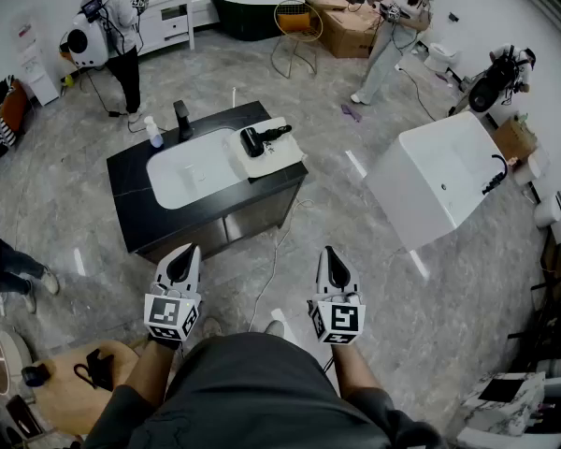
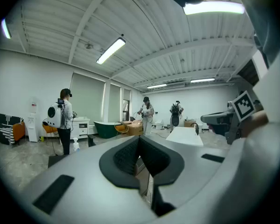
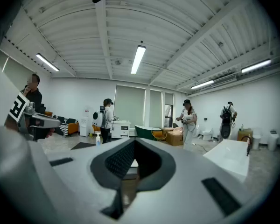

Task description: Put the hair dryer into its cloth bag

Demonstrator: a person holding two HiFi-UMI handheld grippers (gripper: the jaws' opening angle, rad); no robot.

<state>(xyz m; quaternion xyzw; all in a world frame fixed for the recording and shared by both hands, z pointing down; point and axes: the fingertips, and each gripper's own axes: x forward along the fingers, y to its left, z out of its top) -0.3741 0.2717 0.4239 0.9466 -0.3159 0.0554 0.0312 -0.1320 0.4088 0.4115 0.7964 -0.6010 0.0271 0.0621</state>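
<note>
Both jaws are pressed together w/ nothing between them: the left gripper [image 1: 182, 262] and the right gripper [image 1: 332, 267] hang empty close to the person, well apart from the black counter [image 1: 131, 171]. The hair dryer [image 1: 258, 138] lies straight ahead, approx. midway between the two, on top of its white cloth bag [image 1: 282, 159] at the counter's right end. Its long axis runs left-right w/ the thin end toward the right, so I judge the right gripper is a bit better placed. Count: 1 hair dryer, 1 cloth bag, 2 grippers.
</note>
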